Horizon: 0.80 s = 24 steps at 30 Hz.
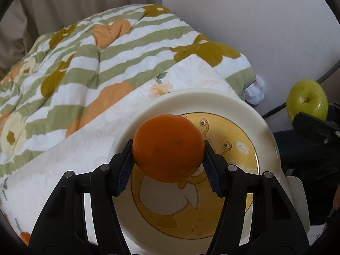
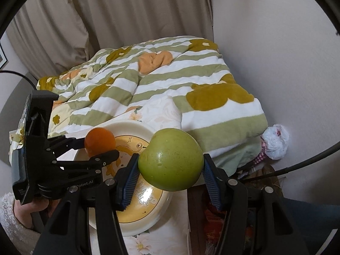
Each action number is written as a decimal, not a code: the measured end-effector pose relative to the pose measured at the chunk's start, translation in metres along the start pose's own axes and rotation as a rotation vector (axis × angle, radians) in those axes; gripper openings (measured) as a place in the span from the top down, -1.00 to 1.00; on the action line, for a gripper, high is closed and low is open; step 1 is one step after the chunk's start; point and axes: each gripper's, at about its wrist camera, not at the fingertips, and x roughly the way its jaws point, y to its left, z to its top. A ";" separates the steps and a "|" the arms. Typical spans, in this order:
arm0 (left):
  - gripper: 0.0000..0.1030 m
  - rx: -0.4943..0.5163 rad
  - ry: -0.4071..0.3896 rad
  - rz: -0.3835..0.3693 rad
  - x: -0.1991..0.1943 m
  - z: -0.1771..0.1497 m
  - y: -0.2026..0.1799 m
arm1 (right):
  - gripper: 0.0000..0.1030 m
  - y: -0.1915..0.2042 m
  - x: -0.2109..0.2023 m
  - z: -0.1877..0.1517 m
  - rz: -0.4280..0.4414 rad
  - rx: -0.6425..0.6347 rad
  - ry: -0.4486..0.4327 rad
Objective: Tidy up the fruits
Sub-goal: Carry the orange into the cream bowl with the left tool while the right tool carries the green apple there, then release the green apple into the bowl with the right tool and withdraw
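Above the plate (image 1: 212,97), the left gripper (image 1: 167,161) jaws clamp a firm, smooth orange (image 1: 167,146) at its widest; right gripper (image 2: 171,170) likewise grips a slick, heavier apple (image 2: 171,159)

Two fruits in all — one orange (image 1: 169,147), clamped between the fingers of the left gripper (image 1: 167,159), and one green apple (image 2: 171,159), clamped between the fingers of the right gripper (image 2: 170,170). One plate (image 1: 212,97), cream-rimmed with a yellow cartoon centre, lies below the left tongs. One striped quilt (image 2: 170,78) beyond both tongs — and one crumpled white bag (image 2: 275,141) right of the right tongs.
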 end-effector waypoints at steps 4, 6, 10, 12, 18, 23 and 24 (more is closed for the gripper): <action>-1.00 -0.024 -0.064 -0.014 -0.018 -0.002 0.003 | -0.04 -0.002 -0.005 0.003 0.000 0.011 -0.007; -1.00 -0.033 -0.078 -0.022 -0.028 -0.003 0.005 | -0.04 -0.002 -0.009 0.004 -0.002 0.007 -0.013; -1.00 -0.029 -0.091 0.006 -0.047 -0.007 0.010 | -0.04 0.002 -0.012 0.004 0.012 -0.020 -0.016; -1.00 -0.039 -0.099 0.019 -0.057 -0.012 0.015 | -0.04 0.007 -0.010 0.005 0.021 -0.049 -0.011; -1.00 -0.115 -0.108 0.058 -0.085 -0.032 0.033 | -0.04 0.022 0.005 0.005 0.059 -0.131 0.010; -1.00 -0.177 -0.092 0.094 -0.098 -0.054 0.049 | -0.04 0.034 0.028 0.003 0.090 -0.193 0.034; -1.00 -0.185 -0.089 0.100 -0.099 -0.058 0.051 | -0.04 0.036 0.032 0.002 0.098 -0.201 0.039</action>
